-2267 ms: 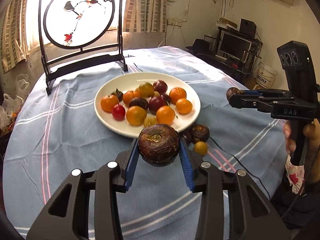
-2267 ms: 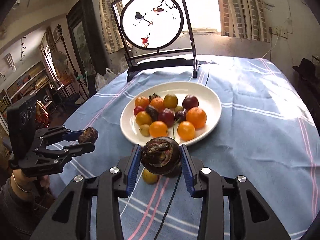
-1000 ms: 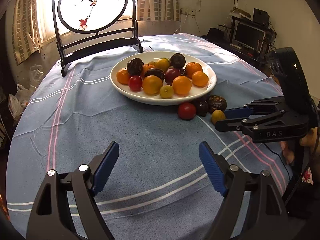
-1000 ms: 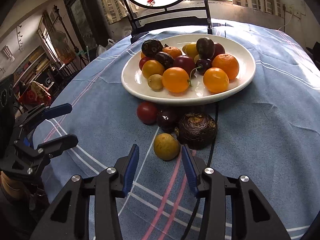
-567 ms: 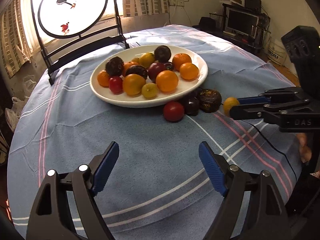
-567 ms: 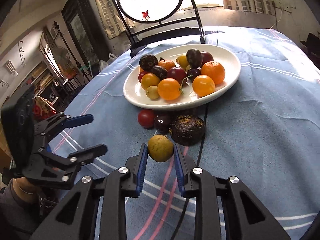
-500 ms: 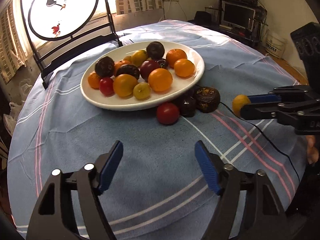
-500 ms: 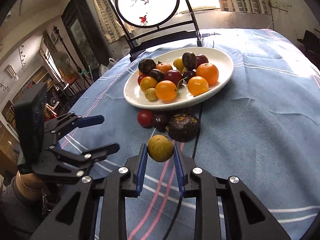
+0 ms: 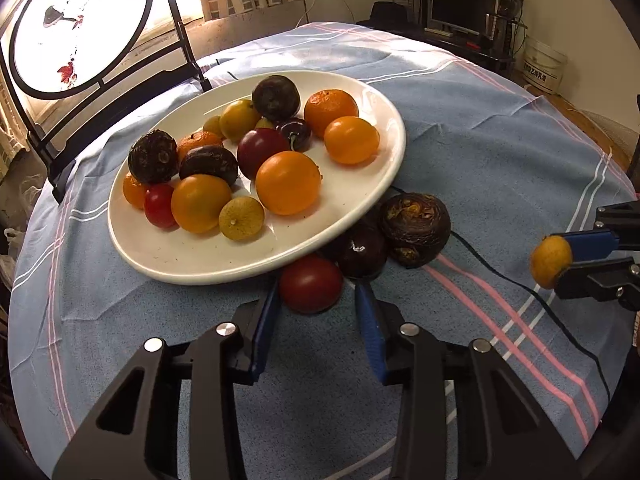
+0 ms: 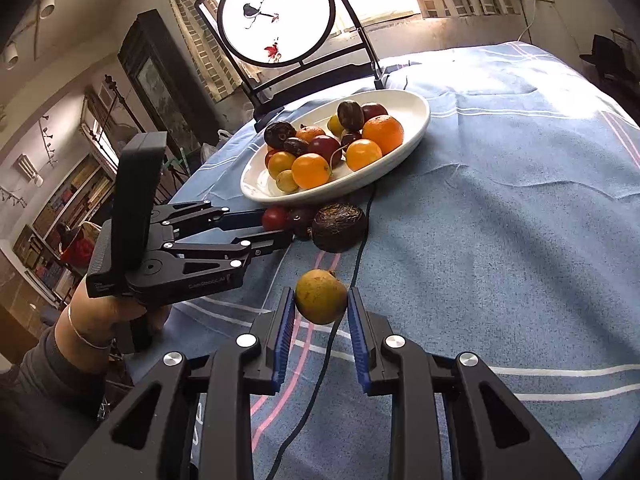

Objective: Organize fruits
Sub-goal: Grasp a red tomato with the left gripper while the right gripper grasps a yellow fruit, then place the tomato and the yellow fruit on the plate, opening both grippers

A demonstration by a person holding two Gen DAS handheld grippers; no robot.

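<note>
White plate mid-desk already piled with oranges, plums, dark fruits. Left claw has just been closing; its pads now sit against the red tomato on the cloth just by the plate's near rim, looks clamped, though contact on one side is hard to confirm. Dark plum and brown passion fruit lie loose beside it, not yet plated. Right claw clamped on a small yellow-orange fruit, lifted clear of the desk. Mostly done; about four left.
</note>
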